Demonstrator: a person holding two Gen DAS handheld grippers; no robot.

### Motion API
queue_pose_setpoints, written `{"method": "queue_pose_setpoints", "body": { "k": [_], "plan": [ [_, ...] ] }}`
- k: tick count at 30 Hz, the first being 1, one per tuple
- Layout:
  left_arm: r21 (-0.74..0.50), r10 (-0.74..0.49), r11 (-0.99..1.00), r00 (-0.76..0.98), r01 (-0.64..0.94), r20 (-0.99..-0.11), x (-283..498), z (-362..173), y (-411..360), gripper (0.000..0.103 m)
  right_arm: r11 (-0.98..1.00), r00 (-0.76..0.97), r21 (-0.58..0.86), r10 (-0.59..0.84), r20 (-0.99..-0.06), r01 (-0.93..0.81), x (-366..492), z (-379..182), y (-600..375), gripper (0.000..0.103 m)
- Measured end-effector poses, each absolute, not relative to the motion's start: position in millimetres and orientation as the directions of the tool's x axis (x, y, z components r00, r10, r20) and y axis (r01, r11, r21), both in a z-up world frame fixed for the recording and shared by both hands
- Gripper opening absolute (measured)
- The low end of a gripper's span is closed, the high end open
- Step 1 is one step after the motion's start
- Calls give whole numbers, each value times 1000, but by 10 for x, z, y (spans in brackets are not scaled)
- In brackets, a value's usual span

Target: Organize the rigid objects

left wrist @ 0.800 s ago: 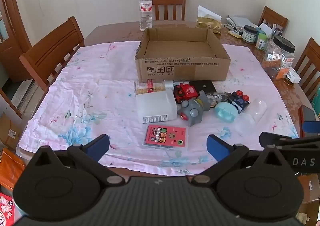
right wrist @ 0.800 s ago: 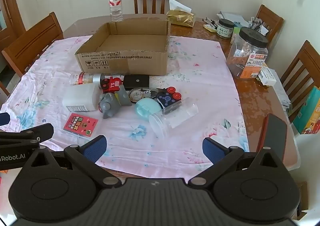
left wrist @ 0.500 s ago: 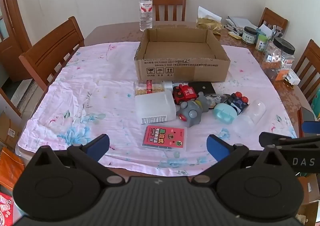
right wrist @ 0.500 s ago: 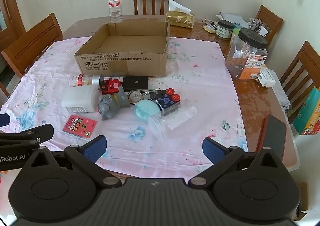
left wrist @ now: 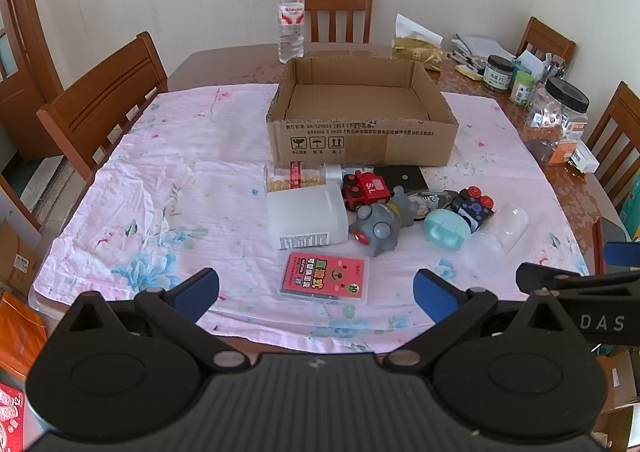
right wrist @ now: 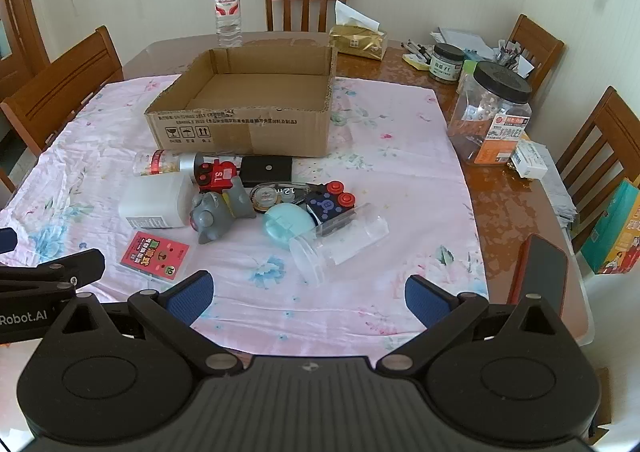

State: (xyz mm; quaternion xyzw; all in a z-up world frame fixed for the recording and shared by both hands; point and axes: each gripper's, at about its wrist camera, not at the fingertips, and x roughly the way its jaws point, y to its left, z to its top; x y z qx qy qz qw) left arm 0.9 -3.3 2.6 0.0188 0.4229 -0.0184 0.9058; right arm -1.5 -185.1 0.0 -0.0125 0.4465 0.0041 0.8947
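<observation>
An empty cardboard box (left wrist: 362, 139) (right wrist: 244, 131) stands on the pink floral cloth (left wrist: 180, 179) (right wrist: 380, 171). In front of it lies a cluster: a white plastic jar (left wrist: 306, 217) (right wrist: 154, 203), a spice tube (left wrist: 296, 173), a red toy truck (left wrist: 366, 187) (right wrist: 216, 173), a grey toy (left wrist: 378, 228) (right wrist: 212, 219), a teal case (left wrist: 446, 230) (right wrist: 286, 228), a dark toy car (left wrist: 472, 205) (right wrist: 330, 205), a clear cup (left wrist: 494, 240) (right wrist: 340, 244) and a red card pack (left wrist: 324, 278) (right wrist: 154, 256). My left gripper (left wrist: 316, 288) and right gripper (right wrist: 308, 294) hover open near the table's front edge, holding nothing.
Wooden chairs (left wrist: 104, 99) (right wrist: 600, 143) ring the table. A water bottle (left wrist: 291, 19) and a tissue box (right wrist: 358, 39) stand behind the box. Jars (right wrist: 490, 111) and clutter fill the right side. A phone (right wrist: 546, 272) lies at the right edge.
Both views have drifted slightly back and upward, so the cluster sits a little higher in frame. Nothing on the table has moved and both grippers stay open.
</observation>
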Motion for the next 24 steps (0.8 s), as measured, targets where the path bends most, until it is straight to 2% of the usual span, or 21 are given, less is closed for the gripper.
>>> {"method": "queue_pose_setpoints", "body": {
  "k": [24],
  "plan": [
    [-6, -36, 999, 644, 49, -764, -6, 62, -36, 103, 999, 608, -27, -12, -794, -16, -13, 23, -1848, 103]
  ]
}}
